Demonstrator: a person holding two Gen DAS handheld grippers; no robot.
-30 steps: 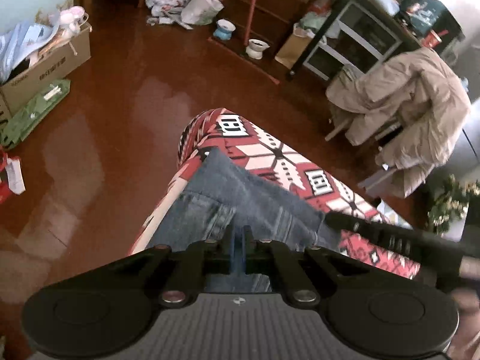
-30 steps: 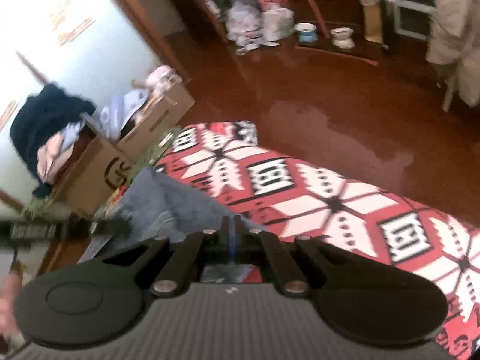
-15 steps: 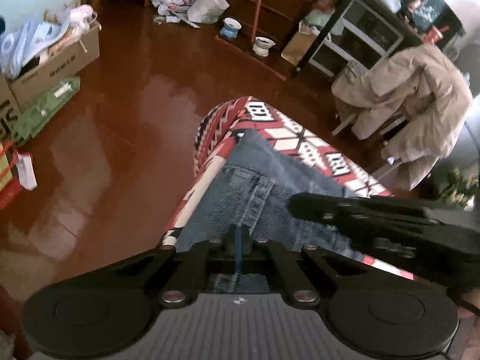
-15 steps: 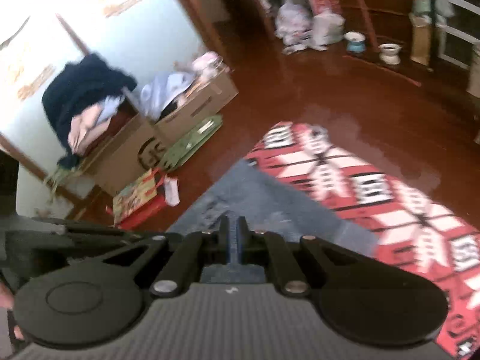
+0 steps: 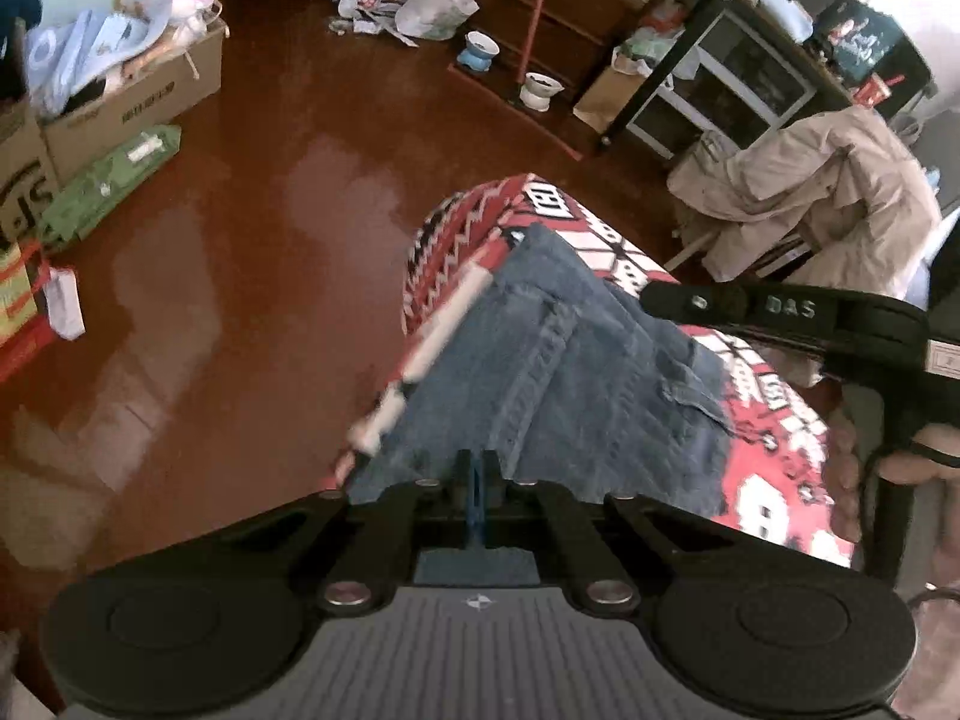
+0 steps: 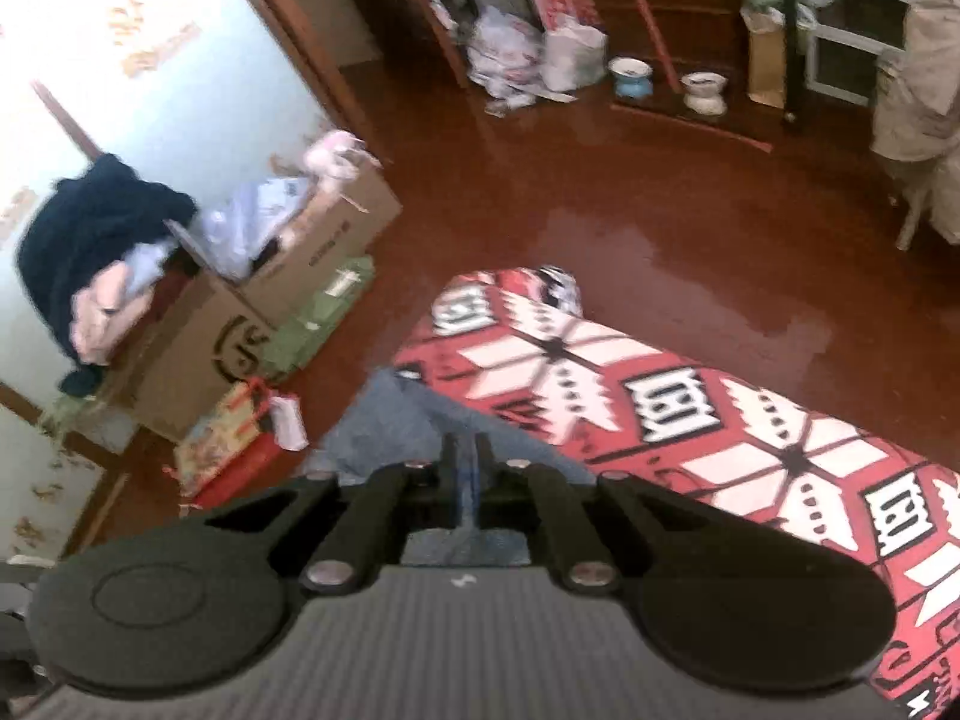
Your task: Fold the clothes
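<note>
The left claw (image 5: 477,468) is clamped together on the near edge of the blue jeans (image 5: 558,372), denim pinched between its blue-lined fingers; the jeans spread up from that grip toward twelve o'clock across a narrow tabletop covered in a red, white and black patterned cloth (image 5: 774,414); a stitched seam runs up the middle of the denim, and the far corner of the jeans stops short of the cloth's rounded end. In the left wrist view the right claw's black body enters from three o'clock, above the jeans, with the person's hand (image 5: 918,450) wrapped round its handle at the frame's edge.

The right claw (image 6: 465,480) is likewise shut on denim, a fold of the jeans (image 6: 408,426) rising between its fingers; from this side the denim lies at the ten o'clock edge of the patterned cloth (image 6: 672,384), which stretches away toward four o'clock.

Around the tabletop lies a glossy red-brown floor (image 5: 240,252); cardboard boxes (image 6: 288,276) heaped with clothes stand at nine to ten o'clock in the right wrist view; a beige coat (image 5: 828,192) hangs over a chair at two o'clock in the left wrist view; two small bowls on stands (image 6: 666,84) sit by dark shelving at twelve o'clock.
</note>
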